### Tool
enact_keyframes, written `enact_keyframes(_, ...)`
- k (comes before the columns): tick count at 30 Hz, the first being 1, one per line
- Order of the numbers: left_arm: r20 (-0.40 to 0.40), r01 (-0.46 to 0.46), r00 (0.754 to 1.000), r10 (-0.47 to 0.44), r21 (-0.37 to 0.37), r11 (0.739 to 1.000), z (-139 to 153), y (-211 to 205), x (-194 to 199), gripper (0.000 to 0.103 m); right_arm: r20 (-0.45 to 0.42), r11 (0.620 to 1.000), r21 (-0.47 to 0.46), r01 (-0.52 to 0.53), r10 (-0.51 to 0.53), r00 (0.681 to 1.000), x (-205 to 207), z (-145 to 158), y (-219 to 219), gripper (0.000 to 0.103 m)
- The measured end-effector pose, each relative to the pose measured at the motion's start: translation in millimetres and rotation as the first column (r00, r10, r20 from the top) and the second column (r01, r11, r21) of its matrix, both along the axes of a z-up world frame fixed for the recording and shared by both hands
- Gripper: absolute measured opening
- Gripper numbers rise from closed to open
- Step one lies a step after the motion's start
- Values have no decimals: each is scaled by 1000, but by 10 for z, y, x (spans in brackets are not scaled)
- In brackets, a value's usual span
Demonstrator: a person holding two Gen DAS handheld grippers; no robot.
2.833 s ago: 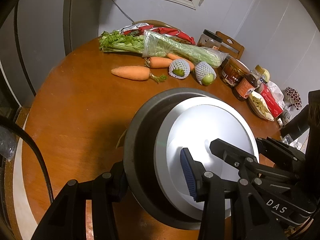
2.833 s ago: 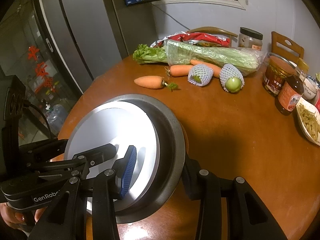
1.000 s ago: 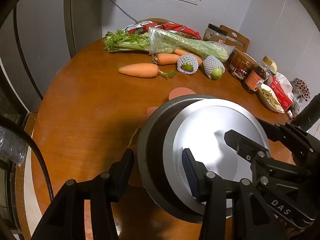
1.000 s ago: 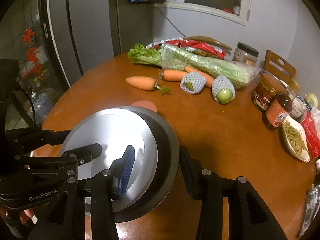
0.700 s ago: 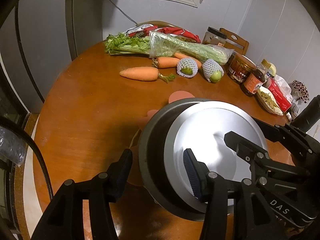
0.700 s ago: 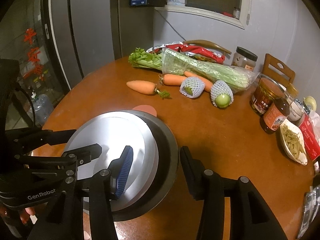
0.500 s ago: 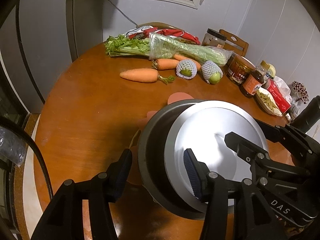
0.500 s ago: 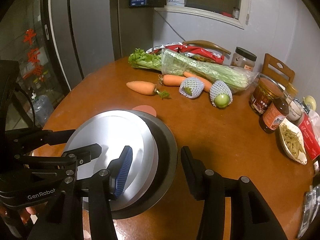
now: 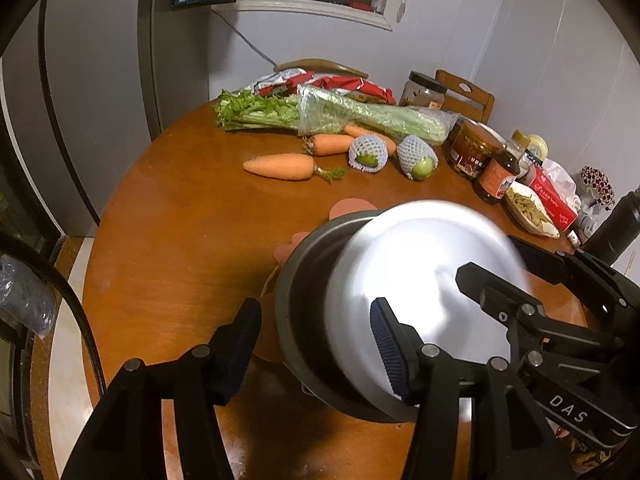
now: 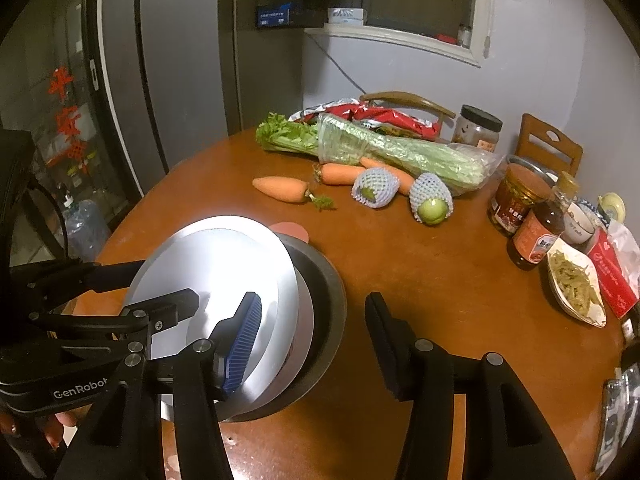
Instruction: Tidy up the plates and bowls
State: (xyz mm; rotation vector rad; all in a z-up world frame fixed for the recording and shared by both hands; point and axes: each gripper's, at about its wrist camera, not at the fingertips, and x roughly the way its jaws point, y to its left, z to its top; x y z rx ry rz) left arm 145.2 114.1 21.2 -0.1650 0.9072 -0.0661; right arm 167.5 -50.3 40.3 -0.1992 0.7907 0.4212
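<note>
Now both my claws straddle opposite rims of the dark bowl [image 9: 308,300], jaws just opening. Left claw [image 9: 316,334] and right claw [image 10: 312,328] stand open, pads clear. White plate [image 9: 420,280] sits tilted inside the bowl, between the two claws.

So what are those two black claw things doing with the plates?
A person holds a gripper in each hand at a round wooden table. The left gripper and the right gripper sit at opposite rims of a dark bowl with white plates stacked inside. Both sets of jaws have just been opening, and the top plate looks tilted. Carrots and celery lie farther back.
</note>
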Motion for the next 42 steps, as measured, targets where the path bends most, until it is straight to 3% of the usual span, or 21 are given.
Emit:
enact_keyframes(16, 62, -4, 998, 2, 20, 1000, 193, -107, -383, 58, 59, 999, 37, 27, -29, 998, -364, 252, -166, 58)
enact_keyframes(42, 76, 1, 997, -7, 76, 997, -25, -496, -1357, 63, 57, 995, 67, 68, -72, 996, -1408, -39, -562, 61)
